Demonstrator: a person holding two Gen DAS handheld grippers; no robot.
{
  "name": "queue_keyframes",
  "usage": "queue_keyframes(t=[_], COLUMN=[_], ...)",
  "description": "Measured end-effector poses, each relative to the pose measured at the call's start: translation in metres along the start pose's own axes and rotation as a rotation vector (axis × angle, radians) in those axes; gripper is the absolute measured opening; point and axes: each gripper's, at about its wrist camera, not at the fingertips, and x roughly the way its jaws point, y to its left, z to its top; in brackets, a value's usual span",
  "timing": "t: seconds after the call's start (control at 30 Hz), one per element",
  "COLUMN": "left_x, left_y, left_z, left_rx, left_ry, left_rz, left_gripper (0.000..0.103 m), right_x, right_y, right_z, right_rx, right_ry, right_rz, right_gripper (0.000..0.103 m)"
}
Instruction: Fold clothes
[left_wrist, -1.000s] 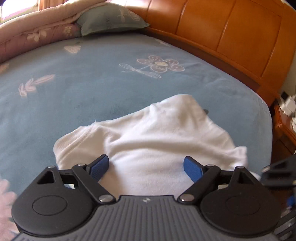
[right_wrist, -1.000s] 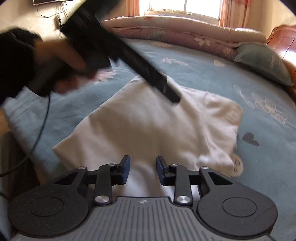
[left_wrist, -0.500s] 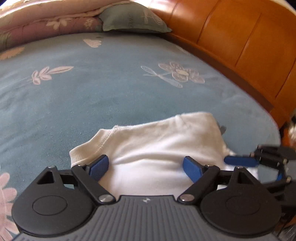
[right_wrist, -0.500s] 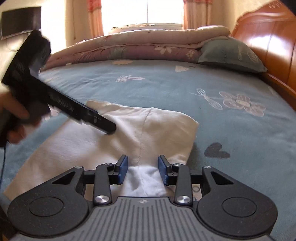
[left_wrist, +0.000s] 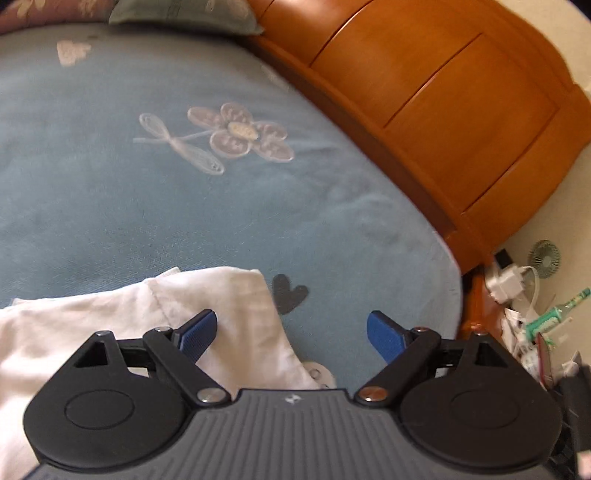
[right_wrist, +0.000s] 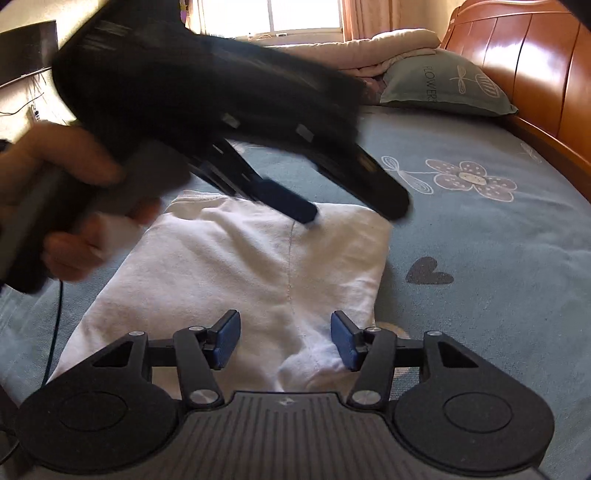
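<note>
From the left wrist camera, the left gripper (left_wrist: 291, 332) stands with its jaws spread wide and nothing pressed between them. One blue pad (left_wrist: 197, 334) hangs over the right-hand edge of the white garment (left_wrist: 110, 332); the other is over bare blue blanket (left_wrist: 184, 206). That straddle looks deliberate: the hem edge runs between the pads, so a close here would pinch the side of the fold rather than its middle. The garment lies flat on the blanket near the bed's foot corner, just beside a dark heart print (left_wrist: 290, 295). The wooden headboard (left_wrist: 443, 110) runs along the far side, and small clutter sits on the floor past the bed corner, well apart from the work

From the right wrist camera, the right gripper (right_wrist: 284, 339) is opening its jaws, released, with a bunched bit of the garment's (right_wrist: 236, 266) near edge lying loose between the pads and neither pressing on it. I judge it has let go of cloth laid down for a fold. The garment forms a rough rectangle with a seam down its middle. The left gripper (right_wrist: 351, 210) reaches in above the far edge, blurred, held by a hand (right_wrist: 74, 206). A pillow (right_wrist: 443, 88) rests by the headboard, clear of the folding area
</note>
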Motion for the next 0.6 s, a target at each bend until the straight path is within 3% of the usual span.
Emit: queue_keyframes(t=[0.23, 0.47, 0.6], left_x=[0.008, -0.058, -0.096], left_y=[-0.004, -0.020, -0.020], left_z=[0.004, -0.011, -0.032], left_rx=[-0.017, 0.030, -0.008], left_ry=[-0.025, -0.072, -0.088], left_rz=[0.053, 0.105, 0.137], left_gripper=[0.088, 0.089, 0.089], right_x=[0.001, -0.011, -0.027], right_y=[0.002, 0.007, 0.015], right_z=[-0.001, 0.003, 0.007], right_rx=[-0.003, 0.009, 0.021], right_ry=[0.010, -0.001, -0.040], right_rz=[-0.012, -0.015, 0.013], right_gripper=[0.063, 0.068, 0.073])
